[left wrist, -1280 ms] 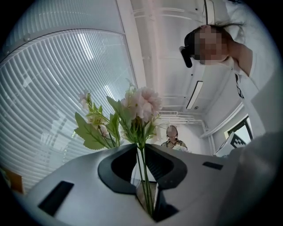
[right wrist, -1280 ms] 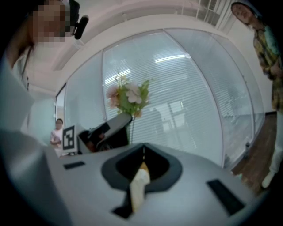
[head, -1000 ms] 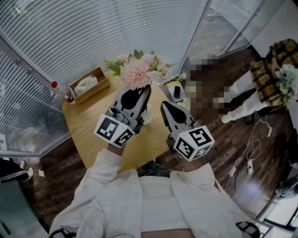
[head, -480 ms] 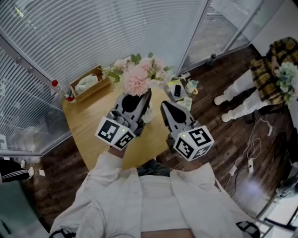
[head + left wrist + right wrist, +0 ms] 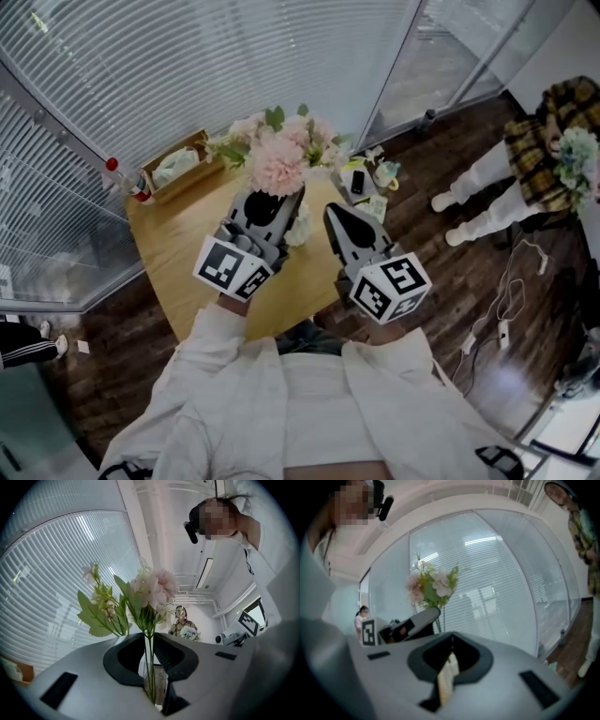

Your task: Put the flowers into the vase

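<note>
Our left claw (image 5: 149, 639) is clamped on the thin green stems of the flowers (image 5: 151, 588). It holds the pink and white bunch upright over the far part of the wooden desk (image 5: 178, 239), with the blooms and leaves rising well past the claw's tips. A small white vase (image 5: 299, 229) stands on the desk just beside that claw, between it and our right claw (image 5: 331, 212). The right claw's jaws are closed, tips meeting, and it sits alongside the left one above the desk's near edge.
</note>
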The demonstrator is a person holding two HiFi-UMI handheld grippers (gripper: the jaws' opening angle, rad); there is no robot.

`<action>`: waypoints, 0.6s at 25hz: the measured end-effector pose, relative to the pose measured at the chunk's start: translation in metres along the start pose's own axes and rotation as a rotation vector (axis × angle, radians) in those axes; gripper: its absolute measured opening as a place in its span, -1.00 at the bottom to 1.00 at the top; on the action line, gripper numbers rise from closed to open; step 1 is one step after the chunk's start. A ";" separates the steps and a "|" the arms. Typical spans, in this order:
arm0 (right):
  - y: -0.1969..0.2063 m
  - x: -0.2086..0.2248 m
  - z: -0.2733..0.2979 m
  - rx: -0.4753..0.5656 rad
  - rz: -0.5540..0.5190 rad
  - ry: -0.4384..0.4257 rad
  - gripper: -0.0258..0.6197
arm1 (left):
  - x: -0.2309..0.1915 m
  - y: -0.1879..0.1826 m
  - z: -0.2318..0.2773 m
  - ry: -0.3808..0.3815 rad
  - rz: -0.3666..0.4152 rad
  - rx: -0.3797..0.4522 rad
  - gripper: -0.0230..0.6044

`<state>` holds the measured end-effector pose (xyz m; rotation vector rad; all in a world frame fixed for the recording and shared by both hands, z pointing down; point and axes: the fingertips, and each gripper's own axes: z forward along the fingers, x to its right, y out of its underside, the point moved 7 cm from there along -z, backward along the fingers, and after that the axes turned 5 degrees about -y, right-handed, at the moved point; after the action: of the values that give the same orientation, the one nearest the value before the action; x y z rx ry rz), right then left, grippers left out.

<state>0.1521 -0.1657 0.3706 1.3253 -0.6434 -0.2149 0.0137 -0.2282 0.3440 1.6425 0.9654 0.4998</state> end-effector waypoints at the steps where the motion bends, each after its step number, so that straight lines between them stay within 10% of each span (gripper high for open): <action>1: 0.000 0.000 0.000 -0.001 0.000 0.000 -0.88 | -0.001 0.001 0.000 -0.002 -0.004 0.000 -0.75; 15: 0.004 -0.003 0.003 -0.013 0.018 -0.007 -0.88 | 0.001 0.023 -0.003 0.001 -0.046 -0.111 -0.68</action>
<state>0.1470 -0.1657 0.3734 1.3064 -0.6584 -0.2088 0.0199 -0.2266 0.3665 1.5180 0.9575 0.5144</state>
